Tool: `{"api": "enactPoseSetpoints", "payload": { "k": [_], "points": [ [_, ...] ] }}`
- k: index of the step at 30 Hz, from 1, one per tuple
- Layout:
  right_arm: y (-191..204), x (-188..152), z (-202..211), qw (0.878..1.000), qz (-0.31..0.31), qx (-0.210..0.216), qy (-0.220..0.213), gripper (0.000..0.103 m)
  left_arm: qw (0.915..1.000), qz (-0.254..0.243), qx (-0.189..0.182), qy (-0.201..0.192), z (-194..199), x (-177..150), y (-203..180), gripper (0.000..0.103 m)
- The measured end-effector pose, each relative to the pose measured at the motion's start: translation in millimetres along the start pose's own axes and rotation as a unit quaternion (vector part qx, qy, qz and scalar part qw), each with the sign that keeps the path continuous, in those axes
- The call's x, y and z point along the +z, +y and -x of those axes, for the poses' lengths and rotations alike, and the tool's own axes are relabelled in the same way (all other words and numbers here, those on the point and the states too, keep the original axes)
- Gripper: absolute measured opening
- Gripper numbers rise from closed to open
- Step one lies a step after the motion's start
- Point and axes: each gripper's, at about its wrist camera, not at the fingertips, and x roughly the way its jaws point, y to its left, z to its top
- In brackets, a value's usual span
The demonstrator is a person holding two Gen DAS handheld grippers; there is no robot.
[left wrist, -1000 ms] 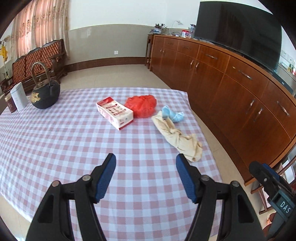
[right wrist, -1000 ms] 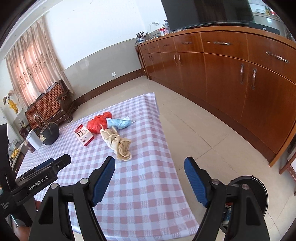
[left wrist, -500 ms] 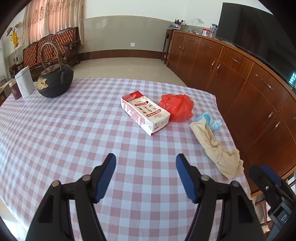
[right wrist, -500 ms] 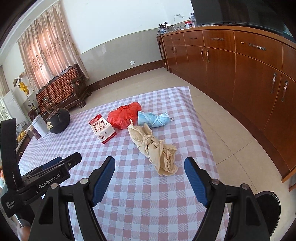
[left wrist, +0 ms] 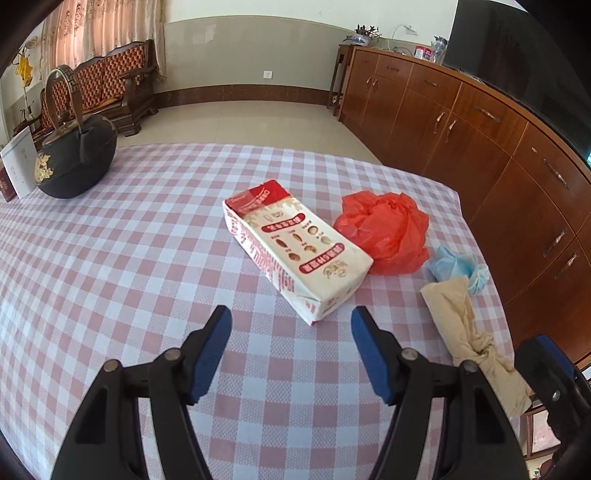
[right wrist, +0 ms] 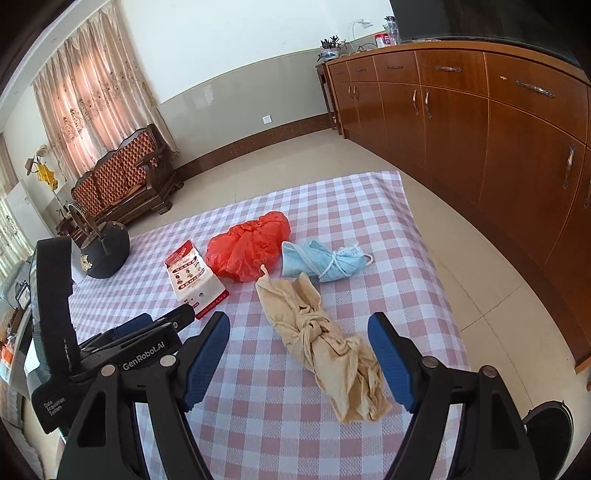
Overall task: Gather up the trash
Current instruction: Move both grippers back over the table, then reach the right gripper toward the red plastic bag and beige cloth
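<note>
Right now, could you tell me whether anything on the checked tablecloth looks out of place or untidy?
Yes: four bits of litter lie bunched near the table's far right corner: a red-and-white packet lying flat and askew, a crumpled red plastic bag touching it, a balled blue face mask, and a knotted, stained beige cloth. Nothing looks spilled.

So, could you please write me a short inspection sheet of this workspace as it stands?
Surface: table under a pink-and-white checked cloth.
Job's things: red-and-white carton, red plastic bag, blue face mask, knotted beige cloth, lying close together.
Clutter: black kettle; white box beside it.
Grippers: left gripper open, empty, short of the carton; right gripper open, empty, over the cloth.
Cables: white cable on the sideboard.
Surroundings: wooden sideboard, bench, curtains.
</note>
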Motion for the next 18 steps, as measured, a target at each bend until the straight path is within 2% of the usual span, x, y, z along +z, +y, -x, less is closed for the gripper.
{"api": "enactPoseSetpoints", "payload": {
  "k": [6,18],
  "points": [
    [4.0,4.4,-15.6,1.0,0.001,0.002,0.006,0.079,0.9998,0.012,0.012,0.011,-11.3,2.5,12.7,0.069],
    [32.8,8.3,-27.0,1.0,0.023,0.015,0.006,0.079,0.9969,0.061,0.05,0.0,1.2,1.8,69.3,0.069]
  ]
}}
